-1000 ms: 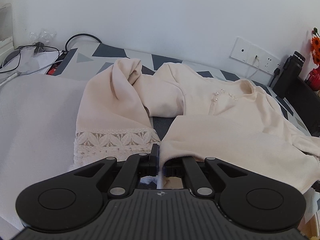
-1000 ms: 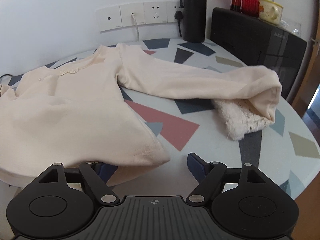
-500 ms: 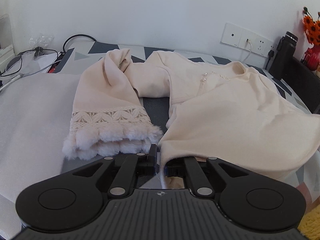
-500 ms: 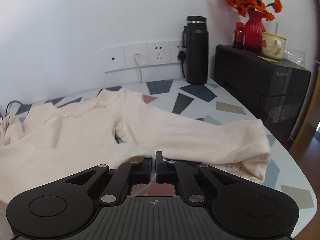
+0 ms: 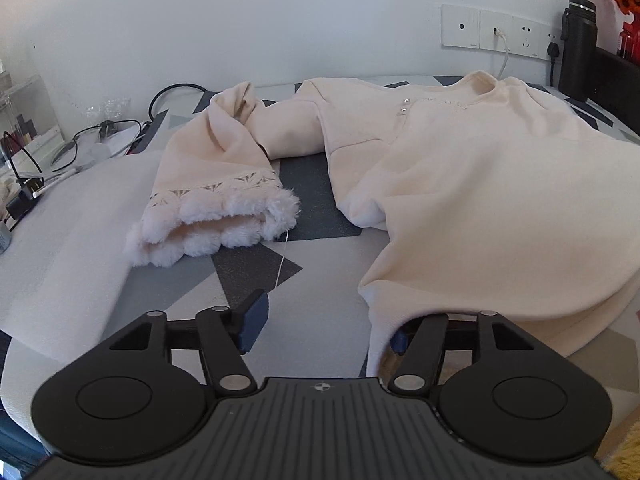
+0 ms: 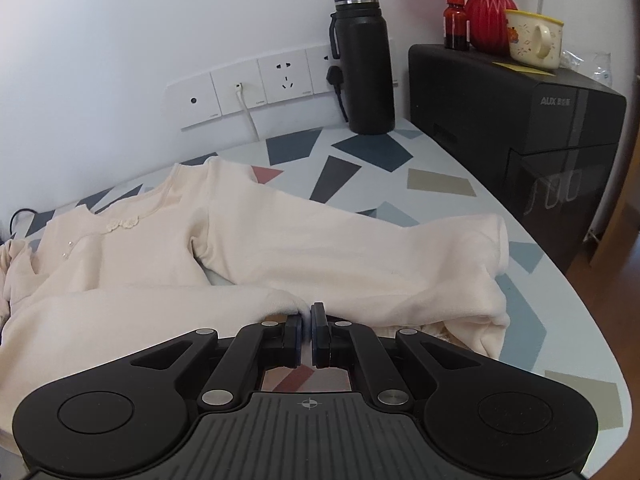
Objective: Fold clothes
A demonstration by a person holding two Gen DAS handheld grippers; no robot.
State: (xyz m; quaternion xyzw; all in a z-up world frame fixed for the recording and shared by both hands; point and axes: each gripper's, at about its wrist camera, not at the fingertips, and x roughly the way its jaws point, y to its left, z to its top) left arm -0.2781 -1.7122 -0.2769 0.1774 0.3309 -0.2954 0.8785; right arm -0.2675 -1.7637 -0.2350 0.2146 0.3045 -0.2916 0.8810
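Observation:
A cream long-sleeved top (image 5: 460,184) lies spread on the patterned table (image 5: 320,292), neckline toward the wall. Its left sleeve is bent back, and the lace and fluffy cuff (image 5: 216,224) faces me. My left gripper (image 5: 326,324) is opening; the hem corner (image 5: 380,320) drapes loosely over the right-hand finger, pressed by neither pad. In the right wrist view my right gripper (image 6: 307,320) is shut on the other hem edge of the top (image 6: 160,264), held up over the right sleeve (image 6: 360,252), which stretches toward the table's rim.
A black flask (image 6: 364,68) stands by the wall sockets (image 6: 280,80). A black appliance (image 6: 512,120) at the right carries a red vase (image 6: 490,12) and a cup (image 6: 534,40). Cables (image 5: 60,148) and a white cloth (image 5: 60,240) lie at the left. The table edge (image 6: 580,320) curves close on the right.
The left gripper, shut on the hem corner earlier, has spread its jaws and drawn back from the fluffy cuff. The right gripper closed on the hem and lifted it over the sleeve.

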